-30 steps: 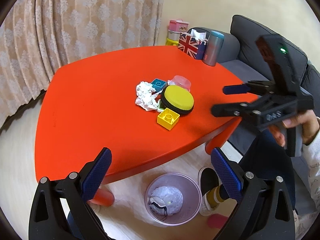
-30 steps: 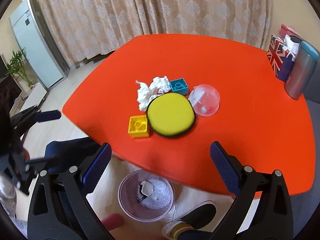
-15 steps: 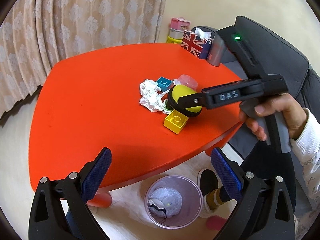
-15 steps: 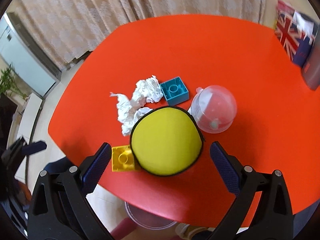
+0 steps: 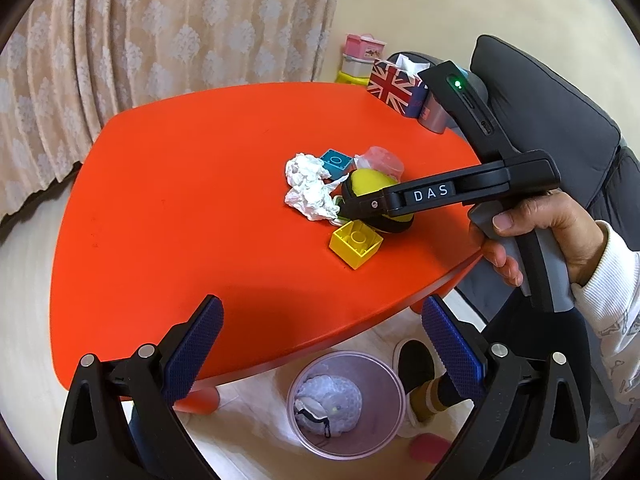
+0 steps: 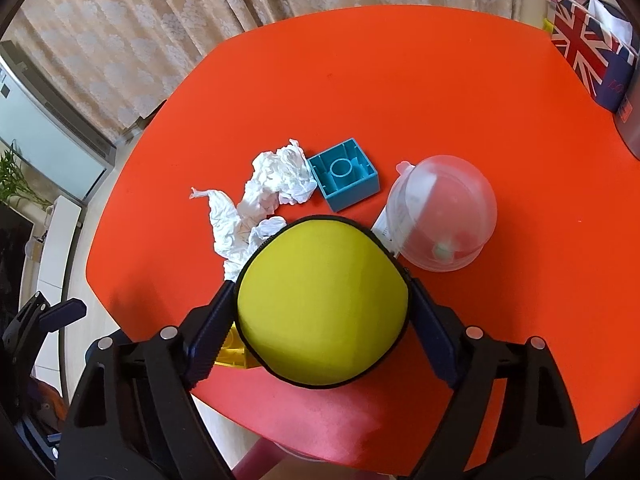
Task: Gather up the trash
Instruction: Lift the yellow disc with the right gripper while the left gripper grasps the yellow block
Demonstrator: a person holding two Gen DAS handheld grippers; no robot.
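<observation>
A crumpled white tissue (image 5: pixel 310 194) (image 6: pixel 256 204) lies on the red table (image 5: pixel 180 200) beside a round yellow zip case (image 5: pixel 370 182) (image 6: pixel 324 308). My right gripper (image 6: pixel 320 286) (image 5: pixel 348 208) points down over the case. Its jaws are closing, and the blue pads (image 6: pixel 212 320) touch the case's two sides. A clear plastic dome cup (image 6: pixel 444 220) (image 5: pixel 380 160) sits just right of the case. My left gripper (image 5: pixel 320 308) hangs open and empty over the table's near edge, above a bin (image 5: pixel 344 400) that holds white trash.
A blue brick (image 6: pixel 344 174) lies behind the tissue, and a yellow brick (image 5: pixel 356 242) in front of the case. A Union Jack tissue box (image 6: pixel 584 52) and a tumbler (image 6: pixel 632 120) stand at the far right. A grey sofa (image 5: pixel 540 92) and a shoe (image 5: pixel 416 364) are to the right.
My right gripper came down over the yellow case and its jaws narrowed until the pads met the case's sides. The left gripper has stayed where it was, open.
</observation>
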